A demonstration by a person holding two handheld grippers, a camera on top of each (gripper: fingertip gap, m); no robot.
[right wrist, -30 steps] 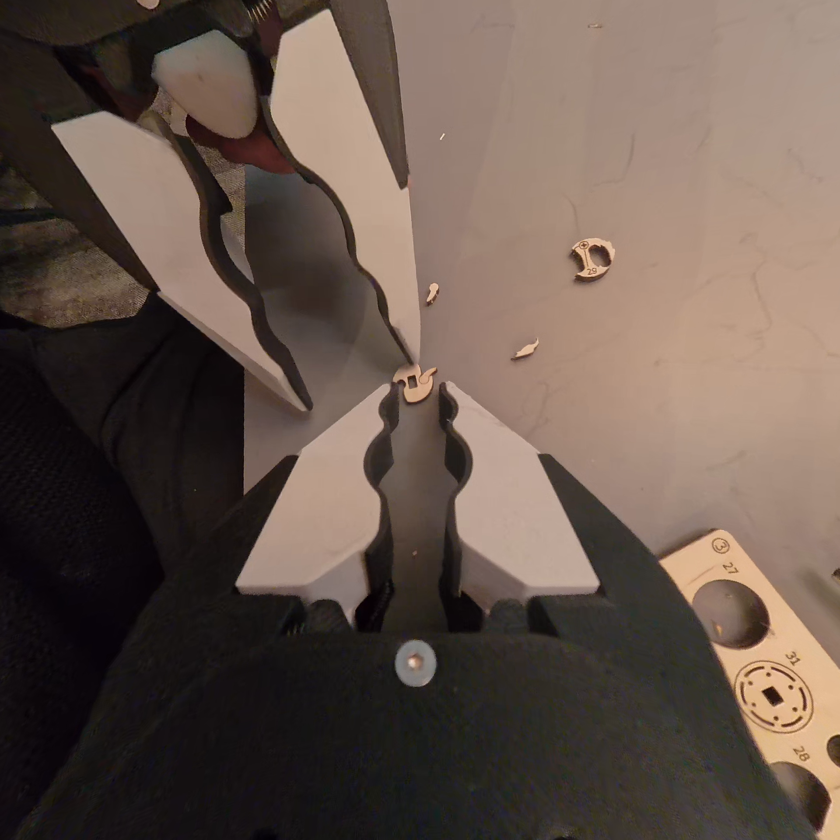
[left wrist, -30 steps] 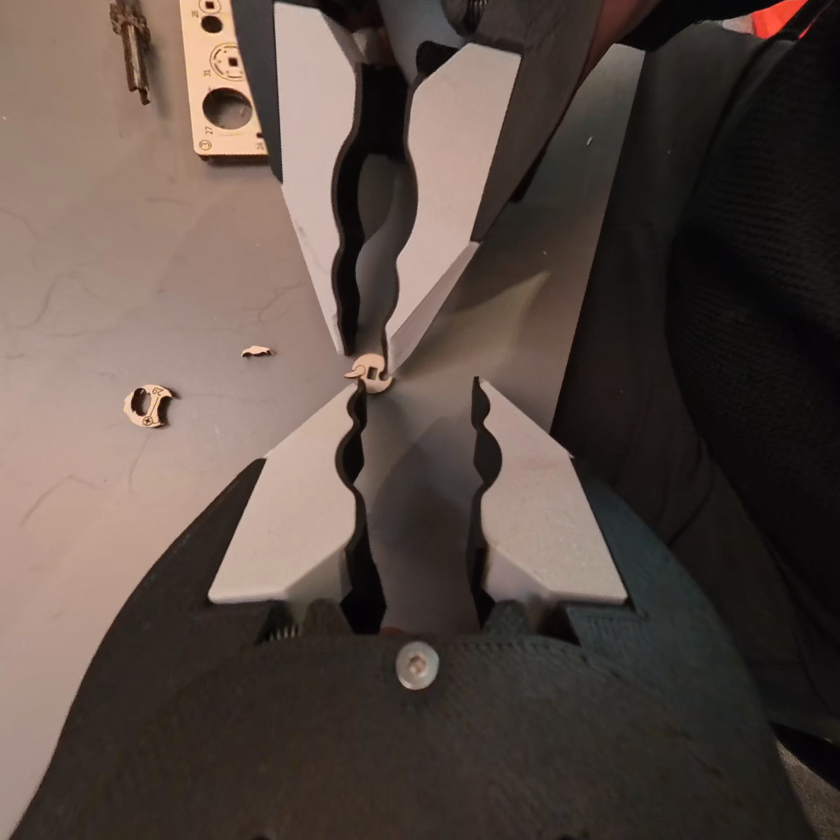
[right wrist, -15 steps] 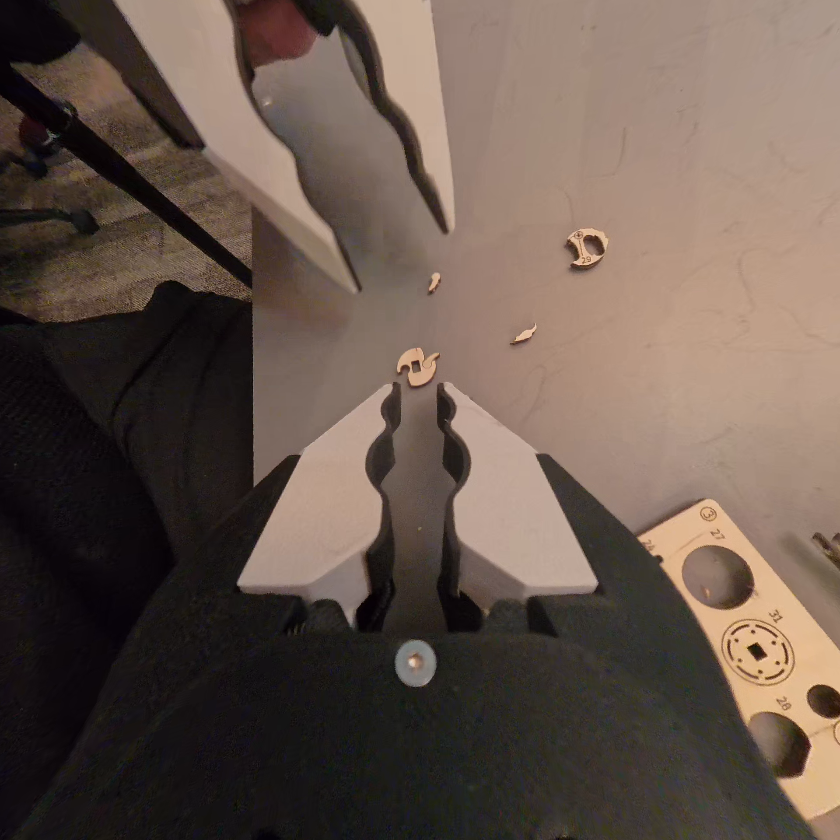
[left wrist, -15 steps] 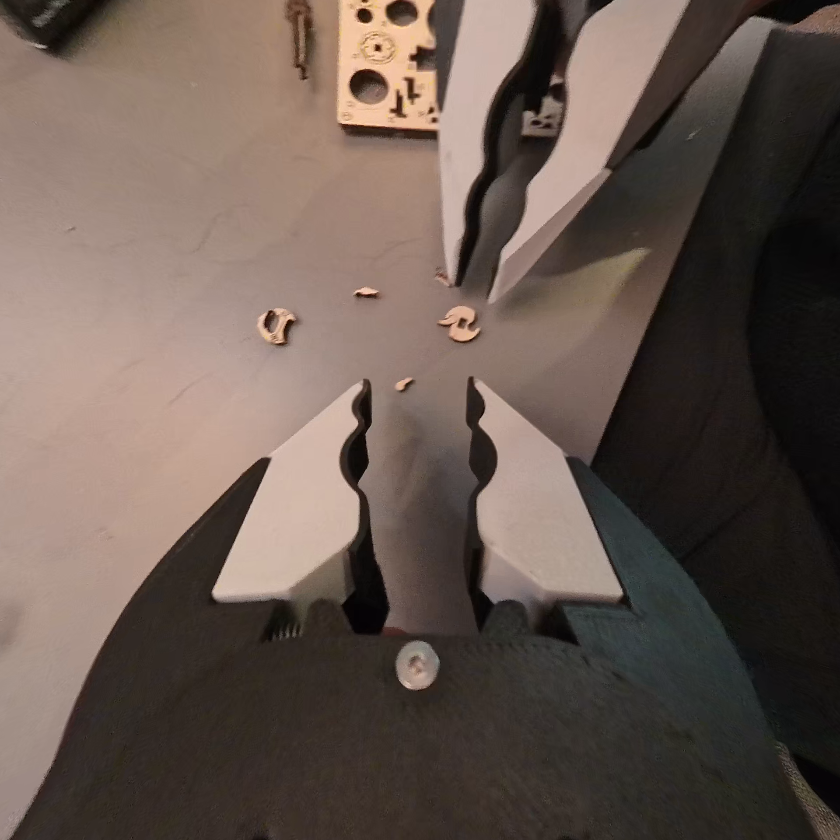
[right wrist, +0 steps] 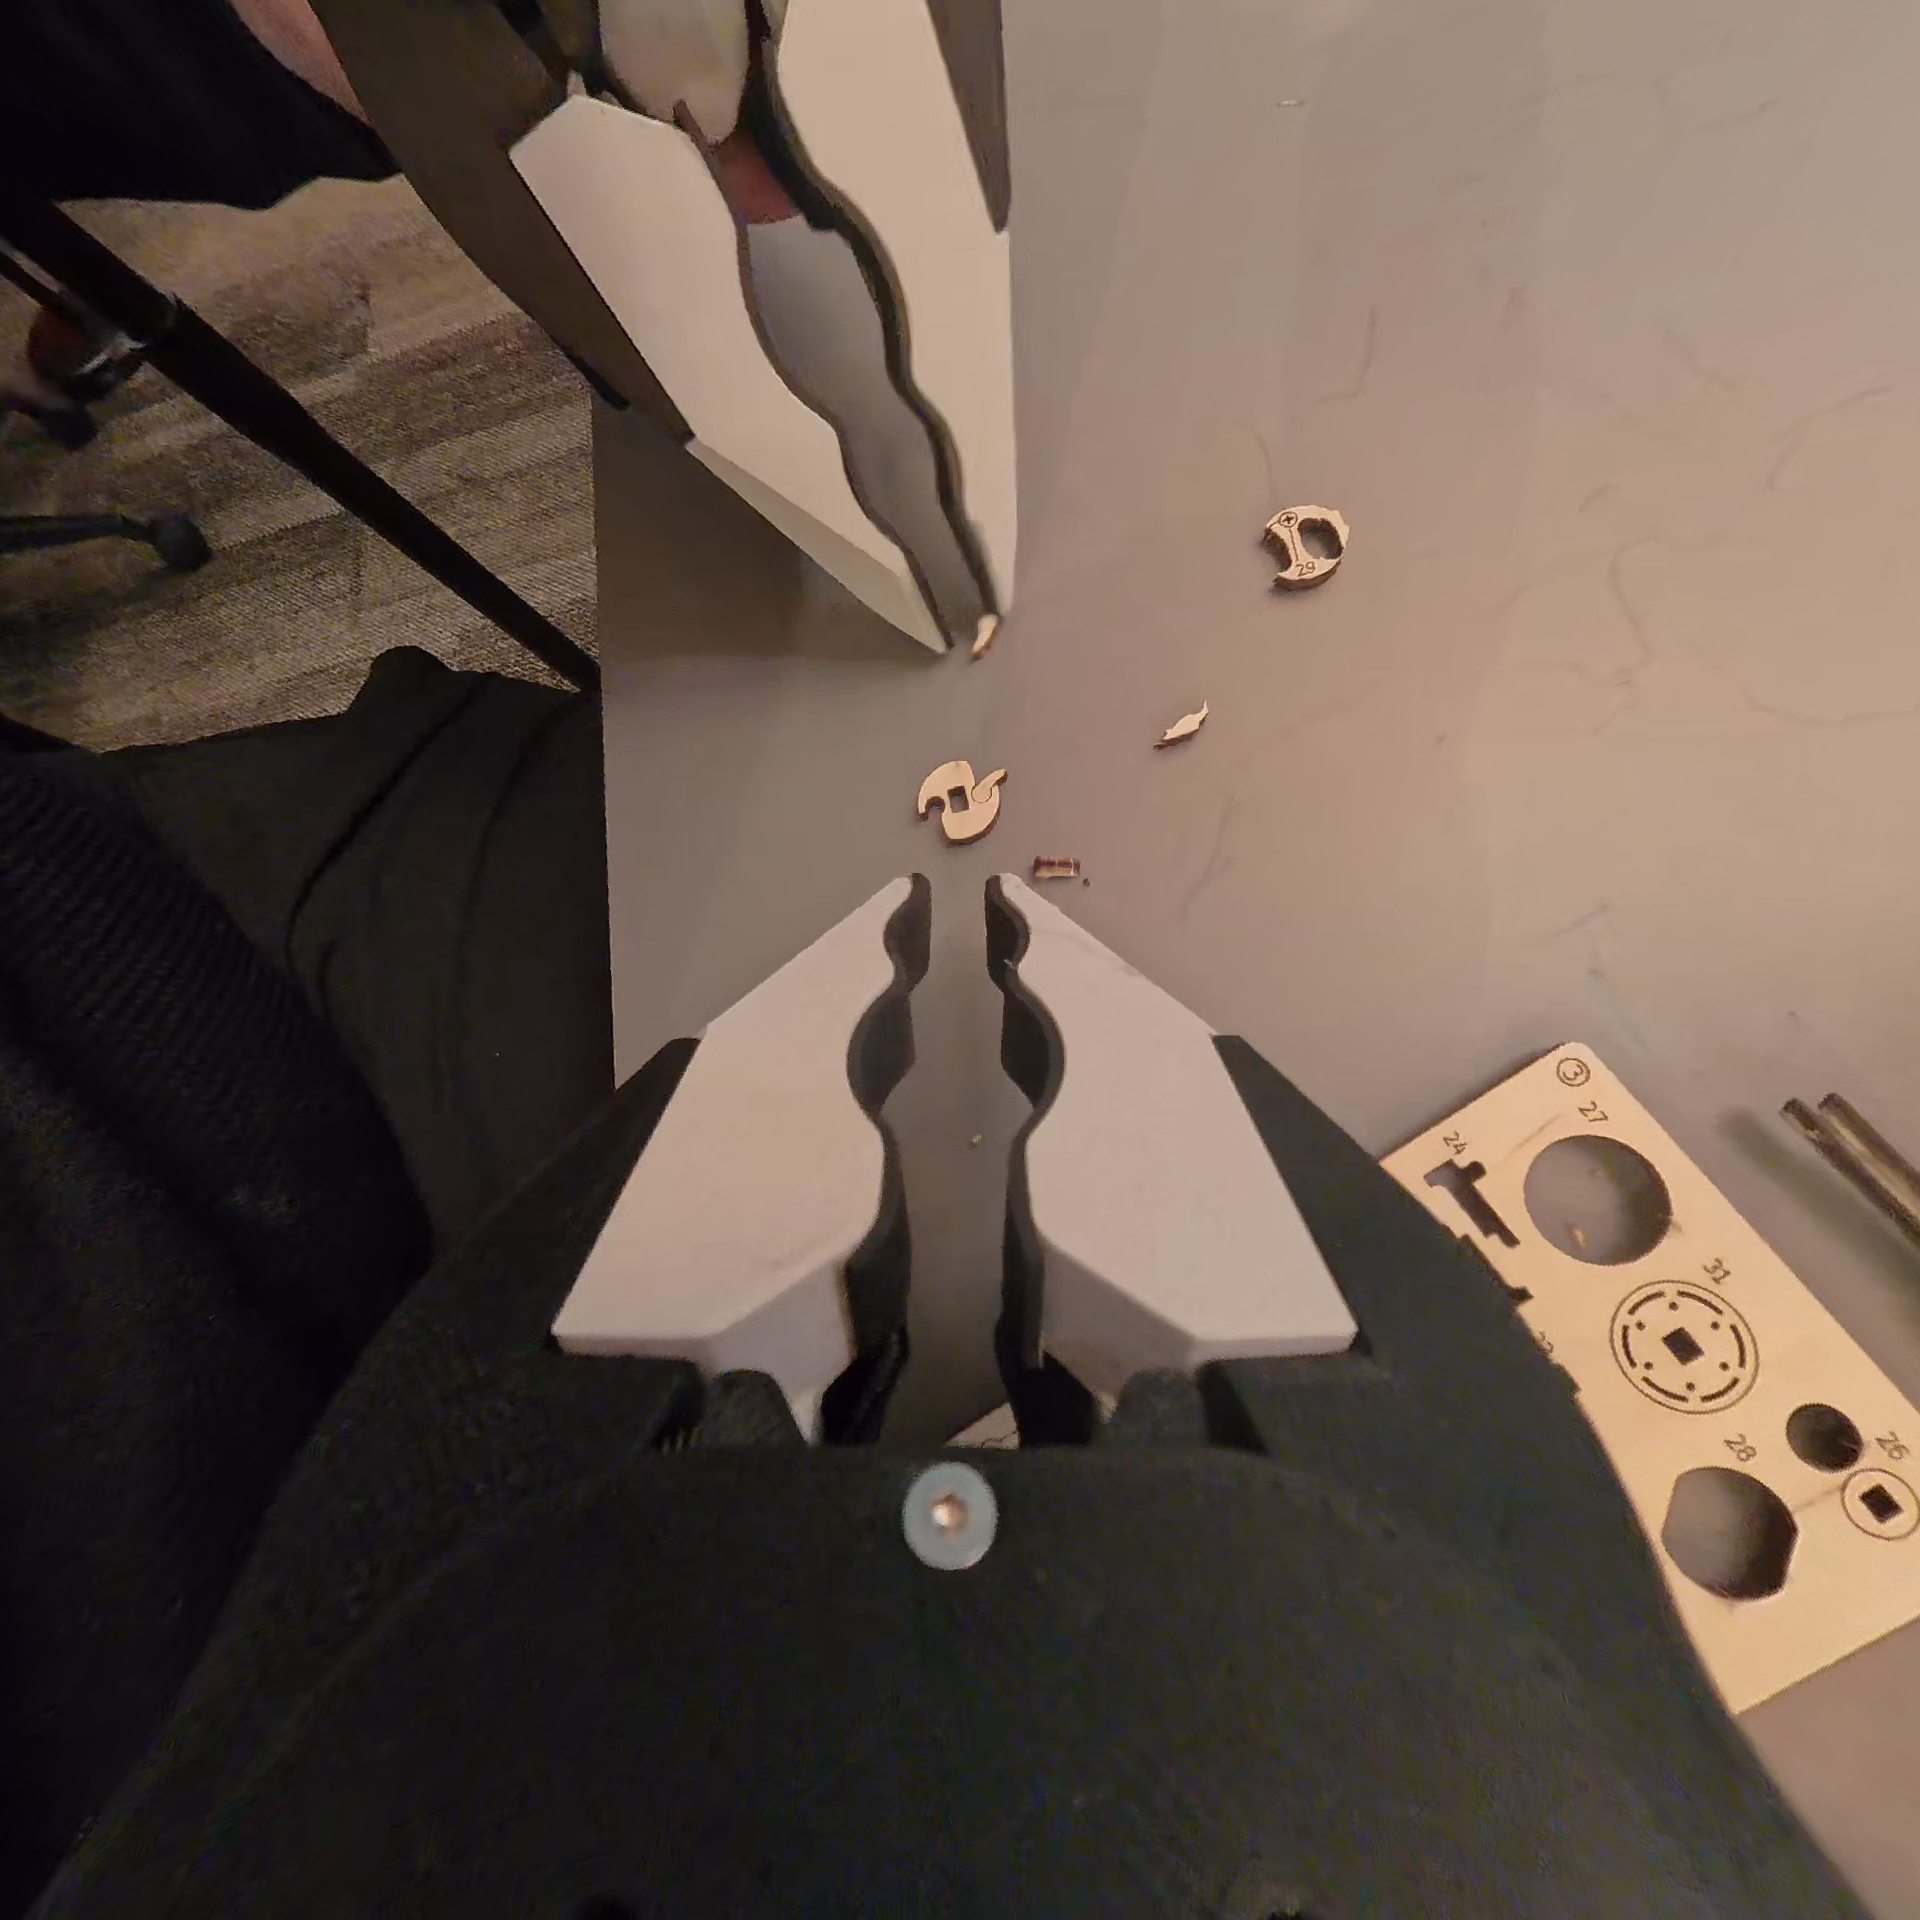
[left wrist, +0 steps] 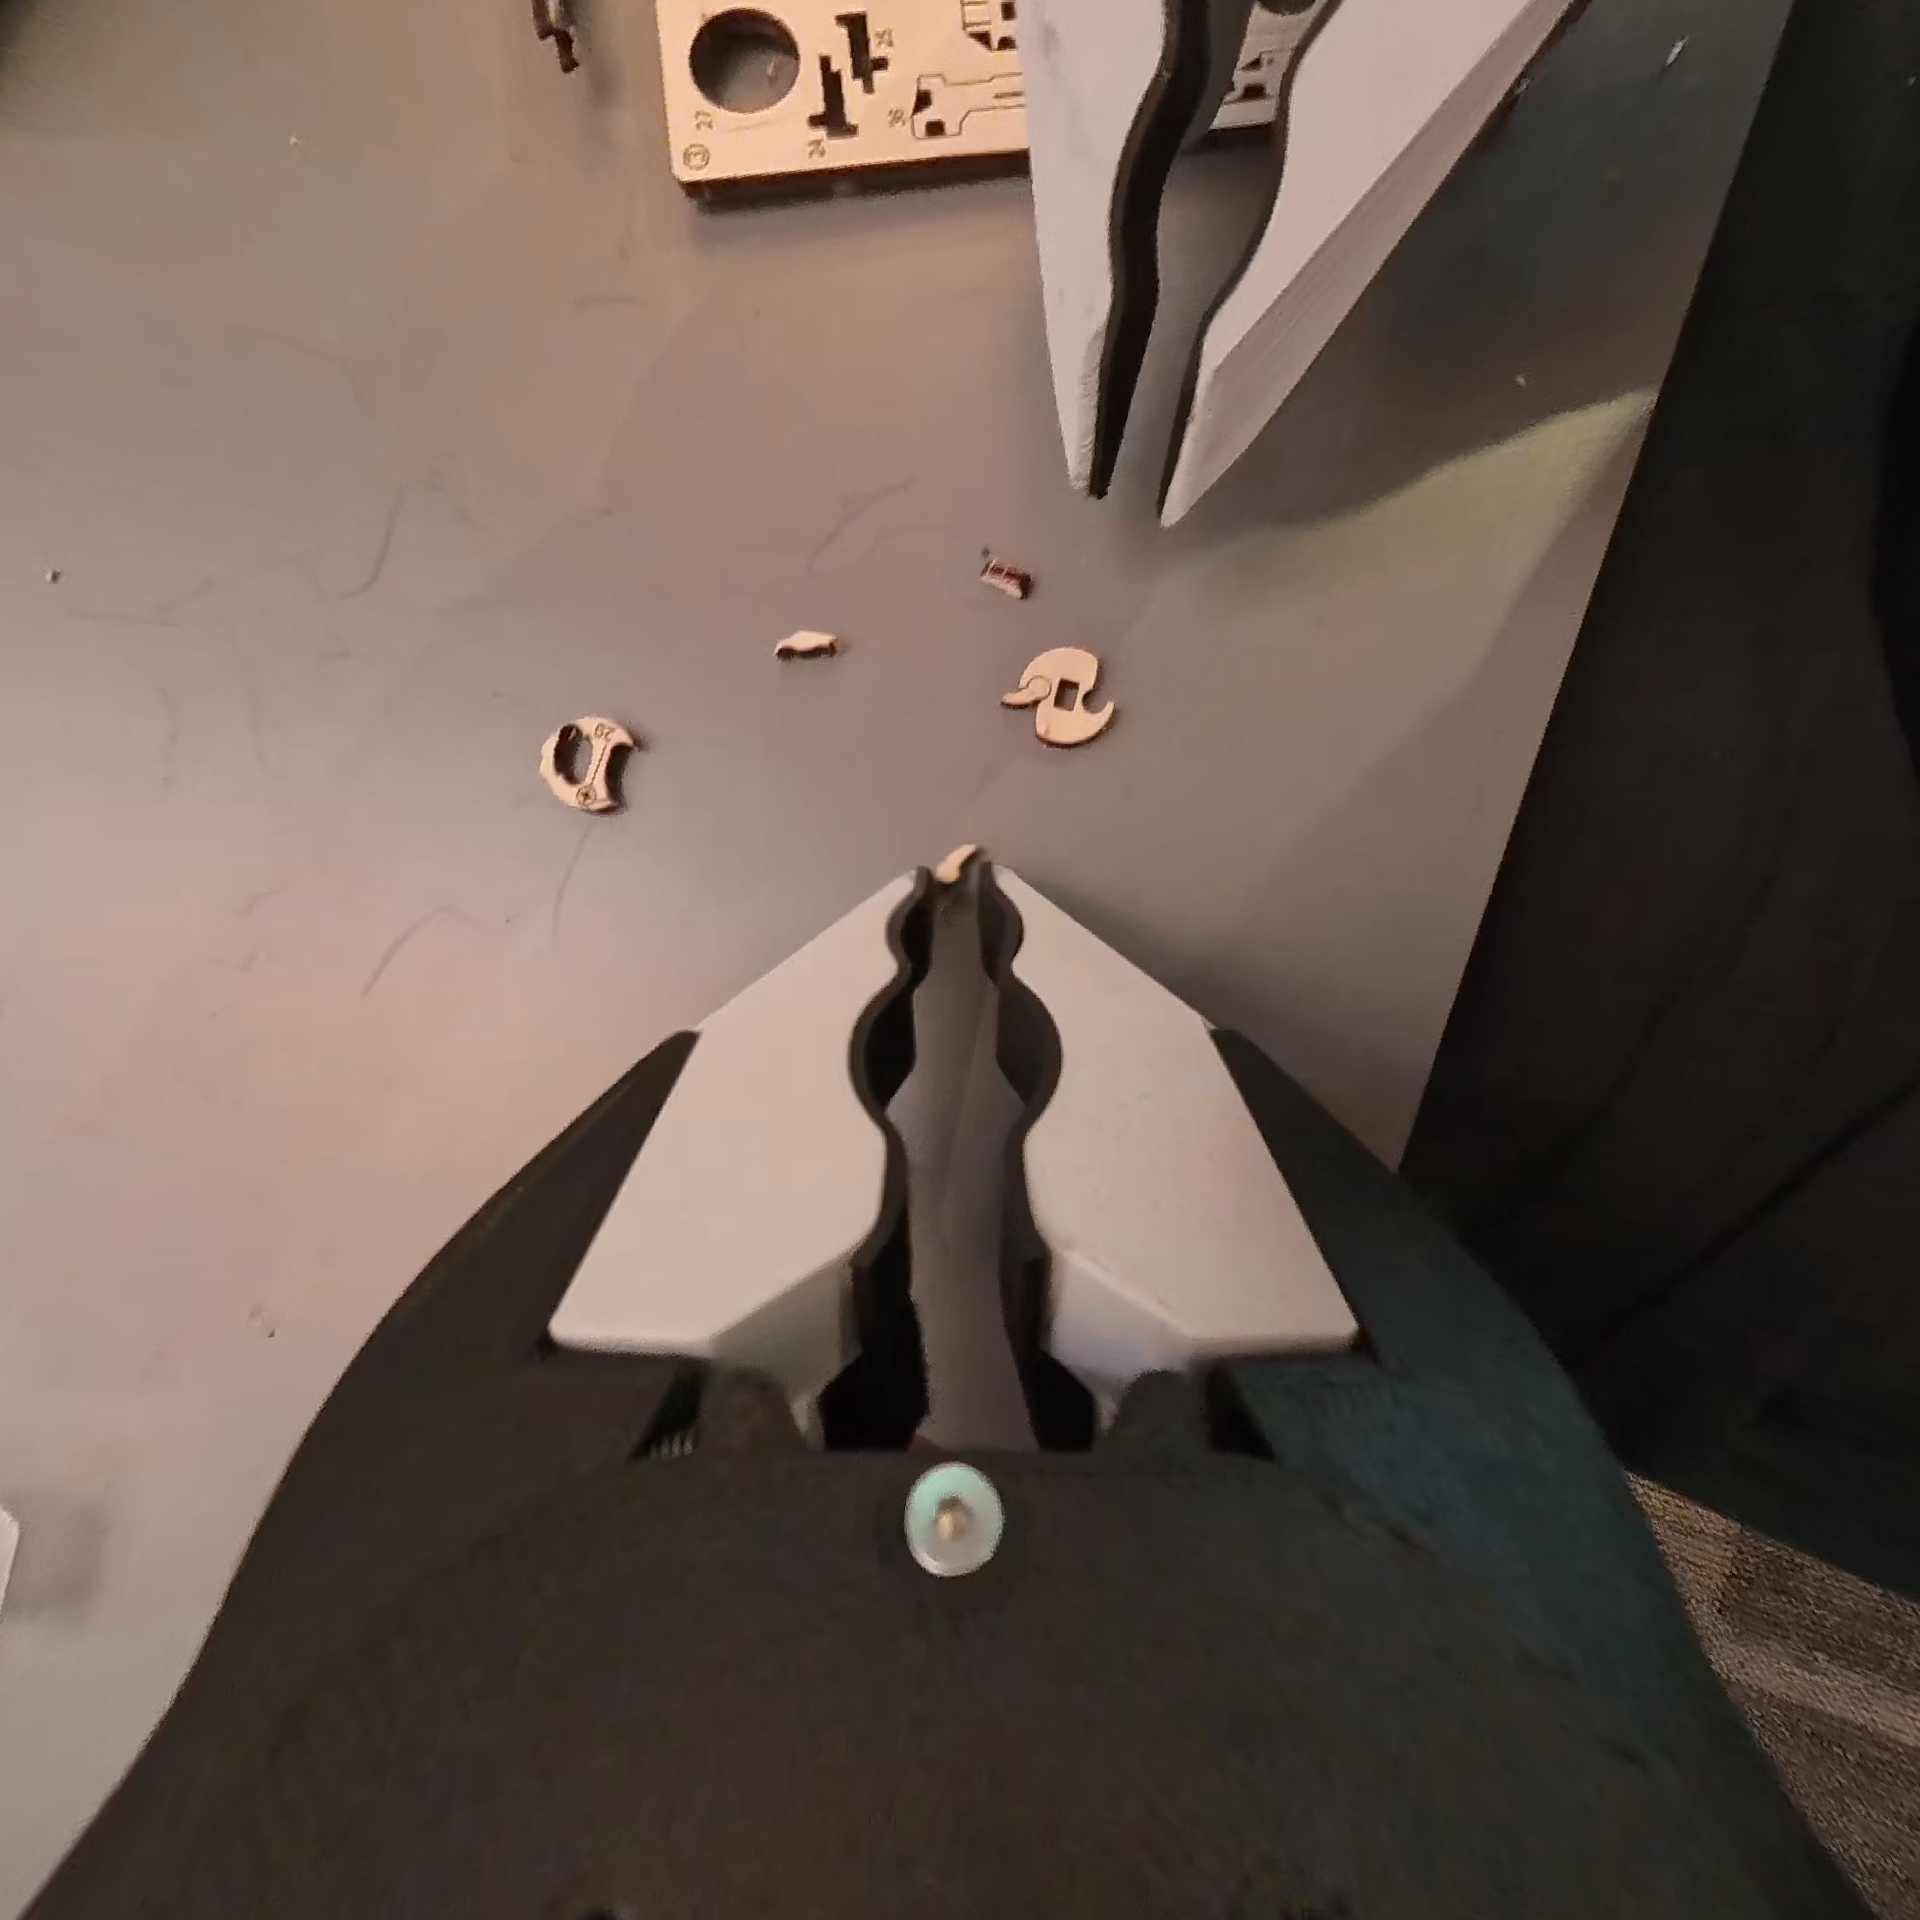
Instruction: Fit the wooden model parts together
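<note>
With my left claw (left wrist: 956,873) clamped on a wood sliver (left wrist: 954,860) and right claw (right wrist: 956,883) apart, I grip gently, avoiding snapping it.

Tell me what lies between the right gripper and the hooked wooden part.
Nothing: in the right wrist view, only bare table separates the right gripper from the hooked part. A dark scrap lies just off to the side.
</note>
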